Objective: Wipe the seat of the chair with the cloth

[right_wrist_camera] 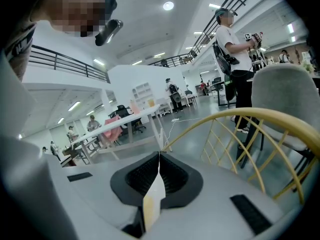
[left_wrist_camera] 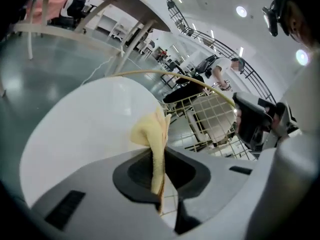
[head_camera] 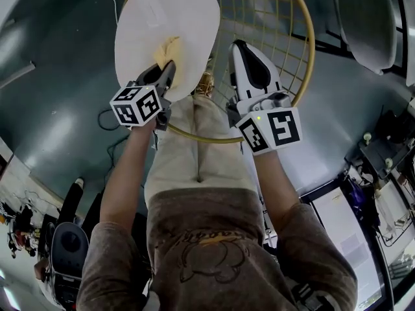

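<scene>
The cloth is a small pale-yellow rag, soft & bunched into a crumpled fold. It sits at the near edge of the white seat, pinched tight in the left gripper, w/ its loose end puffing out past the jaw tips; can't tell if it actually presses on the seat. The right gripper is clenched on nothing, jaws pressed together, held over the yellow wire frame of the chair just beside the seat's right edge, approx level w/ the left one.
</scene>
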`<control>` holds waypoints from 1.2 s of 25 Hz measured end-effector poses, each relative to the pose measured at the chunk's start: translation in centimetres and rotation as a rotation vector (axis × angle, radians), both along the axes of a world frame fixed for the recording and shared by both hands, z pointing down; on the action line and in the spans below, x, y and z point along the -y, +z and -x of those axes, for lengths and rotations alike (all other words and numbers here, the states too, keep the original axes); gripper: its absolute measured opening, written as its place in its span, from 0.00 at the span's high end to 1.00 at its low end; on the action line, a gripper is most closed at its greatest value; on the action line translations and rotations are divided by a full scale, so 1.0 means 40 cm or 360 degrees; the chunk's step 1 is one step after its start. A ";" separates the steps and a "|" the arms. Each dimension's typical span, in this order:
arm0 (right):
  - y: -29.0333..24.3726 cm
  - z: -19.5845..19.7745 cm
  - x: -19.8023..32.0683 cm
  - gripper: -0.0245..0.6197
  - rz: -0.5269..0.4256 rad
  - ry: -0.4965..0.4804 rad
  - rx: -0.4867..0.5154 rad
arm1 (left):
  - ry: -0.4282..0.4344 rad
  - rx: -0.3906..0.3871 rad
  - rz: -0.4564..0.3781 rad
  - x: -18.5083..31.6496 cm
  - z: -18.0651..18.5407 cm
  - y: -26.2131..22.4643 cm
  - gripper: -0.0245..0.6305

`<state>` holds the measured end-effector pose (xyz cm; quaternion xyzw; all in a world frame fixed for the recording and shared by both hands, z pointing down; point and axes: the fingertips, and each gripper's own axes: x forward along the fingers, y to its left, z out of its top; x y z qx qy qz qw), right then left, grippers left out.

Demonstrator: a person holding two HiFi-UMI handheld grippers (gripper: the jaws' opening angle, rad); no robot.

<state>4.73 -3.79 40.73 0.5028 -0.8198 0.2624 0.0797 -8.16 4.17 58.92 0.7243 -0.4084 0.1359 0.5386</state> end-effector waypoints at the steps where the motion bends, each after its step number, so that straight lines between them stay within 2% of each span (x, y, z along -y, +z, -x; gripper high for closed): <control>1: 0.002 -0.002 -0.002 0.92 0.0004 0.0003 0.0001 | 0.0027 -0.0052 0.0029 -0.016 -0.039 0.001 0.89; 8: 0.004 -0.014 -0.006 0.92 0.0014 0.0031 0.0017 | 0.0288 -0.0324 0.0263 -0.122 -0.234 0.006 0.89; 12: 0.004 -0.016 -0.005 0.92 0.0020 0.0036 0.0024 | 0.0318 -0.0340 0.0456 -0.167 -0.255 0.058 0.89; 15: 0.006 -0.015 0.000 0.92 0.0020 0.0032 0.0020 | 0.0297 -0.0258 0.0506 -0.166 -0.231 0.099 0.89; 19: 0.011 -0.016 0.003 0.92 0.0025 0.0039 0.0023 | 0.0382 0.0011 0.0495 -0.164 -0.173 0.149 0.89; 21: 0.012 -0.014 0.005 0.92 0.0027 0.0038 0.0025 | 0.0429 0.0101 0.0481 -0.165 -0.150 0.156 0.89; 26: 0.012 -0.006 0.012 0.92 0.0027 0.0031 0.0028 | 0.0469 0.0244 0.0426 -0.163 -0.093 0.159 0.89; 30: 0.012 0.000 0.019 0.92 0.0029 0.0021 0.0028 | 0.0420 0.0251 0.0451 -0.177 -0.040 0.169 0.89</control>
